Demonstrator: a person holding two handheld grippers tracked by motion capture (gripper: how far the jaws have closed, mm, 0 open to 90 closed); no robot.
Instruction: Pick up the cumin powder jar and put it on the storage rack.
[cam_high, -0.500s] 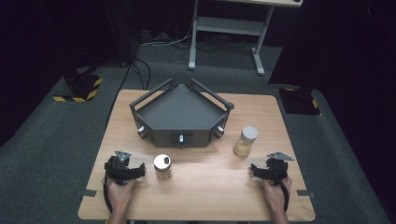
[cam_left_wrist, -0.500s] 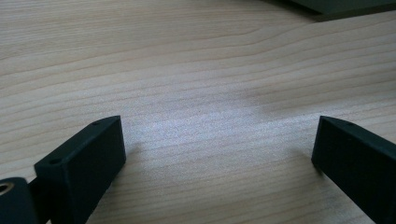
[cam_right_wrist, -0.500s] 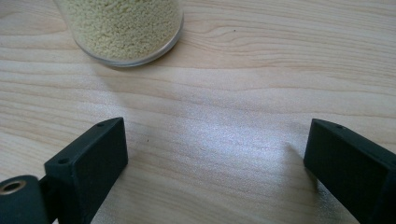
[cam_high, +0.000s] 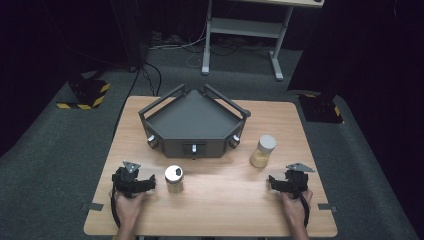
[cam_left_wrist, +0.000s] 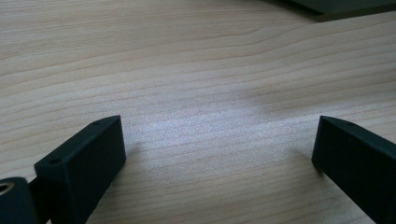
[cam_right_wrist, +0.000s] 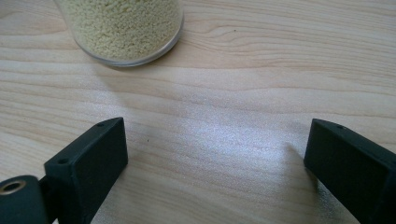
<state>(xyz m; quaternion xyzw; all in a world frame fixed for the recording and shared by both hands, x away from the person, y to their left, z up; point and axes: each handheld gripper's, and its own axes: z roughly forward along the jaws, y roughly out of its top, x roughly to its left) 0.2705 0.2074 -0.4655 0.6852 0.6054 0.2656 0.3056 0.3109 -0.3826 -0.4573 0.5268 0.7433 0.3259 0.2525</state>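
Evidently we are poised to begin: our left gripper and right gripper rest low on the table, jaws spread wide and empty, each aimed inward at a jar. Nearer us than the tray, one jar sits just beside the left gripper; the other jar, clear glass full of pale yellow grains, stands near the tray's right corner.

Two upright lidded jars on the table
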